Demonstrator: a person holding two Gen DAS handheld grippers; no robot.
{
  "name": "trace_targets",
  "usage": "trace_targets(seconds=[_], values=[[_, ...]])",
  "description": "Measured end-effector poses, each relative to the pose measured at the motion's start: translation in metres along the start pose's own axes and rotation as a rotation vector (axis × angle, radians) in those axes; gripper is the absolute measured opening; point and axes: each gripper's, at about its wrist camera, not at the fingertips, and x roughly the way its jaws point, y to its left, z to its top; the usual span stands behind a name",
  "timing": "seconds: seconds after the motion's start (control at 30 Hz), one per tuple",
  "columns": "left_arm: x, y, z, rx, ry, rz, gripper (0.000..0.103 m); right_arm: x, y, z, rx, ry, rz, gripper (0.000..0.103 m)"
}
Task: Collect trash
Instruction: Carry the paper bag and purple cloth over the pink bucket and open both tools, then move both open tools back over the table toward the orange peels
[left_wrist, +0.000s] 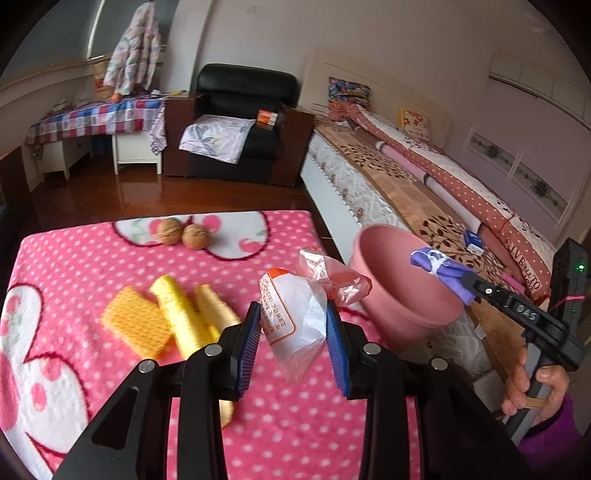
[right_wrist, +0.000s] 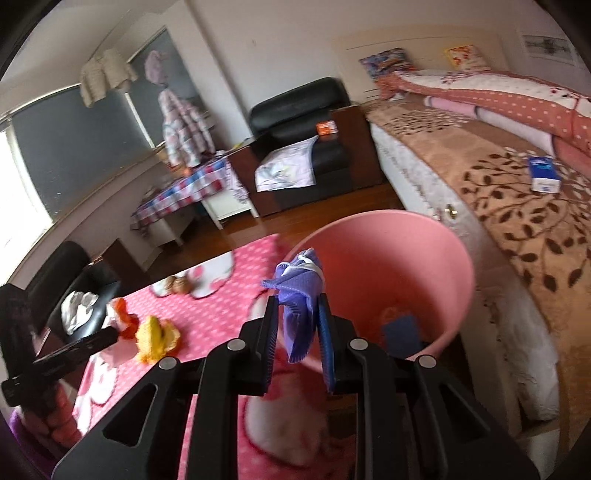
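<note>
Two pieces are in transit: the right gripper (right_wrist: 297, 325) jaws clamp a purple wrapper (right_wrist: 297, 291) over the pink bin (right_wrist: 436, 240), the left gripper (left_wrist: 291, 328) jaws clamp a plastic wrapper (left_wrist: 295, 314) toward one o'clock, yellow scraps (left_wrist: 177, 314) left on the table (left_wrist: 74, 258).

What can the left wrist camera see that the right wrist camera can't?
Only the left wrist view: the left gripper clamped on a clear plastic wrapper, and a flat orange wafer.

Only the right wrist view: the inside of the pink bin, with something dark blue at the bottom.

Both: the purple wrapper pinched in the right gripper, two walnuts, the pink dotted blanket.
</note>
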Motion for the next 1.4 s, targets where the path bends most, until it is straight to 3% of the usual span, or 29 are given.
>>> trace_targets(seconds=[0.33,0.73,1.17,1.2,1.27,1.4], values=[[0.034,-0.056,0.016,0.082,0.027,-0.069,0.034,0.019,-0.026,0.004,0.044,-0.009,-0.105,0.021],[0.094,-0.122,0.029,0.176,0.068,-0.129,0.034,0.035,-0.051,-0.001,0.091,0.025,-0.147,0.021],[0.158,-0.134,0.029,0.151,0.158,-0.109,0.035,0.051,-0.056,0.002,0.089,0.045,-0.164,0.024],[0.16,-0.134,0.029,0.148,0.16,-0.106,0.036,0.052,-0.057,0.002,0.091,0.047,-0.163,0.025],[0.162,-0.133,0.03,0.145,0.16,-0.099,0.038,0.053,-0.058,0.002,0.101,0.049,-0.154,0.037],[0.163,-0.132,0.029,0.134,0.159,-0.098,0.044,0.052,-0.06,0.001,0.112,0.045,-0.15,0.038]])
